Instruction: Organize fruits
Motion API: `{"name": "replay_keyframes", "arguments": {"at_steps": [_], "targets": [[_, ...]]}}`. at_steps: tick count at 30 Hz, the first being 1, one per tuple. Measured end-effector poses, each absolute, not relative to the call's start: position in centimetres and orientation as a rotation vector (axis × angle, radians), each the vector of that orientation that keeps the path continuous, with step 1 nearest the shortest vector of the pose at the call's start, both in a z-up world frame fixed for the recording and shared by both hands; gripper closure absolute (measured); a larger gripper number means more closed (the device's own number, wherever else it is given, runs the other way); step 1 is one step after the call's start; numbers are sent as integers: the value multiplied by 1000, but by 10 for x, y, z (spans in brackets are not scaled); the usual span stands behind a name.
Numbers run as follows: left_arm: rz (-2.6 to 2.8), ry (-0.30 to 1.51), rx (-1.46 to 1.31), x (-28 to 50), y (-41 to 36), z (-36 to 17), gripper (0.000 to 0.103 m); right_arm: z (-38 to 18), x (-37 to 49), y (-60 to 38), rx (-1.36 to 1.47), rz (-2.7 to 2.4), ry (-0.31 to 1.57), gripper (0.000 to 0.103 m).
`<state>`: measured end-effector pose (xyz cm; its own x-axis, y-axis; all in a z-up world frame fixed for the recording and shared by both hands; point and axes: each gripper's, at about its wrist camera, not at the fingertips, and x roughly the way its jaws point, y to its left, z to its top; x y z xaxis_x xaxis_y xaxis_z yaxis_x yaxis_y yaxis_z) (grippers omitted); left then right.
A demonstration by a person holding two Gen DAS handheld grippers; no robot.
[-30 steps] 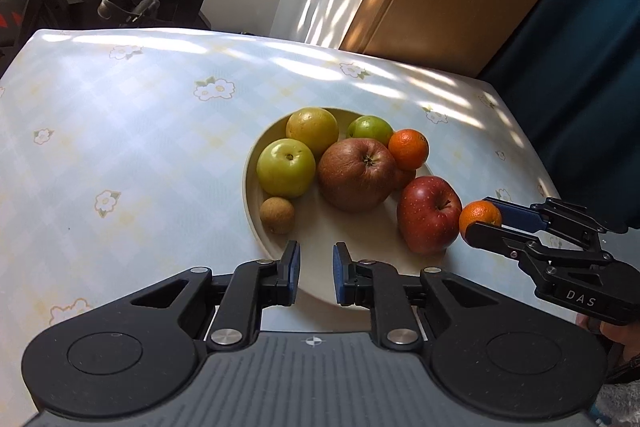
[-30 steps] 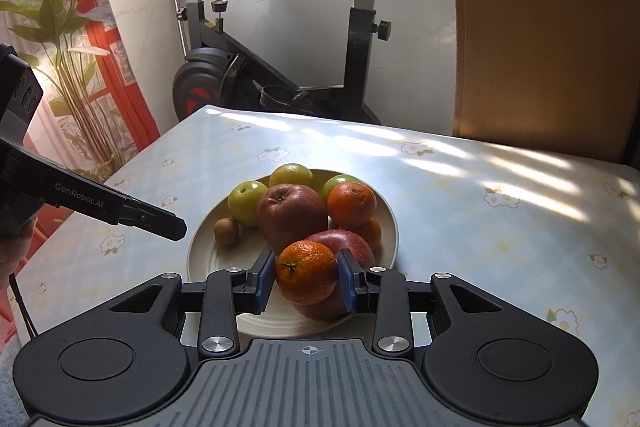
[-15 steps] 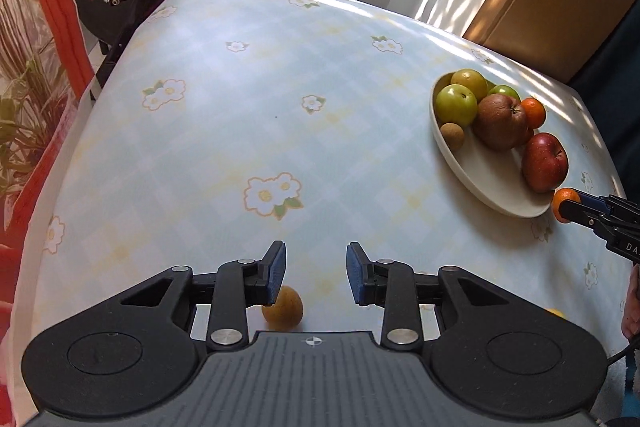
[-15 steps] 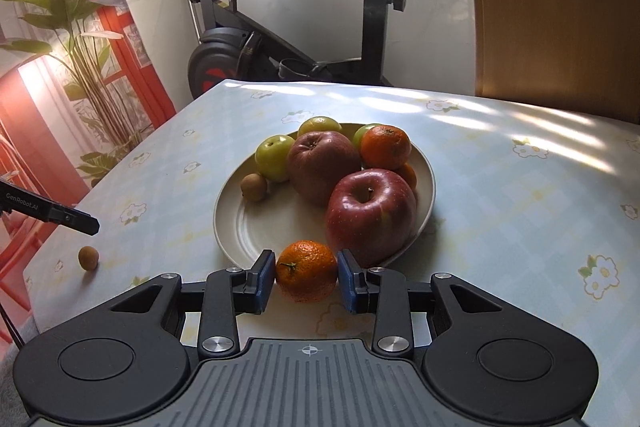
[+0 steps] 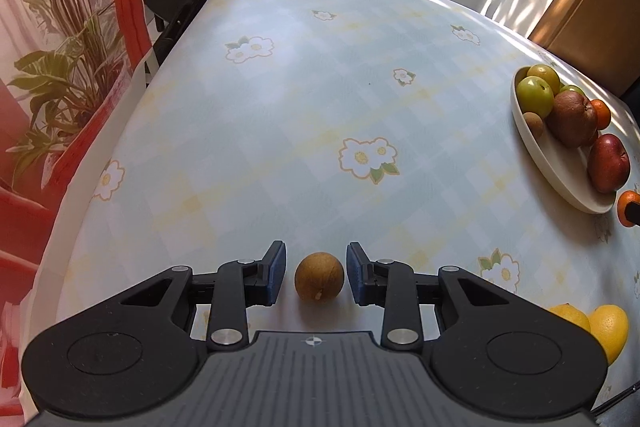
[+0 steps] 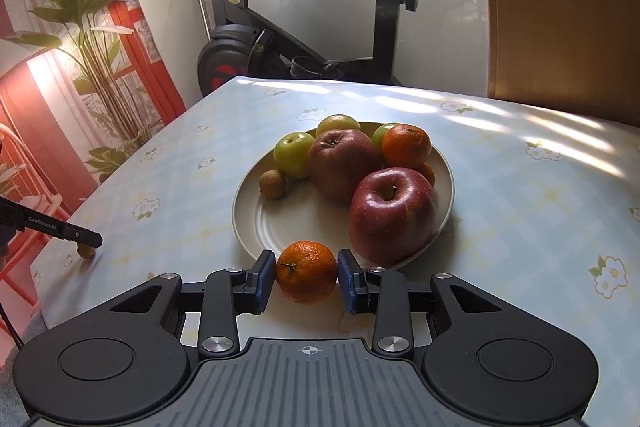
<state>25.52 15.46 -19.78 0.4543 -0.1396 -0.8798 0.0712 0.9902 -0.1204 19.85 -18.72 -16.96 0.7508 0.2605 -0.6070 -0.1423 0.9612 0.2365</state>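
In the left wrist view, a big round cream plate (image 5: 560, 183) sits near the right edge of the table with the pale blue flowered cloth (image 5: 300, 99), and it already has lots of fruit on it: green round fruits, a dull brown-red apple (image 5: 572, 119), a shiny red apple (image 5: 608, 163) and a small brown fruit. So I think a good part of the tidying is done. Some fruit is not on the plate yet. A small round brown fruit (image 5: 319, 276) lies on the cloth near the front edge, and two yellow fruits (image 5: 604, 327) lie at the front right corner. The left gripper (image 5: 316, 275) has its blue pads on both sides of the small brown fruit, with a little gap on each side, so it is partly spread and not squeezing yet. In the right wrist view, the right gripper (image 6: 306, 277) has its pads pressed on both sides of a small orange mandarin (image 6: 306, 271). The mandarin is just in front of the plate's near rim (image 6: 256, 247), beside the shiny red apple, and I cannot tell if it rests on the cloth or is lifted. It looks like the mandarin, the brown fruit and the yellow fruits are what is left to sort.
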Motion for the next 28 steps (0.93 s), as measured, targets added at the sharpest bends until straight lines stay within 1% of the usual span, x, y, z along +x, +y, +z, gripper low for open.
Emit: {"name": "replay_keyframes", "arguments": {"at_steps": [6,17,19,28], "targets": [[-129,1089,-86,248,160,-196,68,-172,200,-188,191,225,688,72],[-102,1077,-124,260,160,-206,68,-174,198,-189,193,224,696,72],[-107,1084,-127,261,158,-205,73,-174,198,-191,197,219,694,72],[-120,1077,-128,255,153,-201,73,-174,197,-193,204,220,692,72]]}}
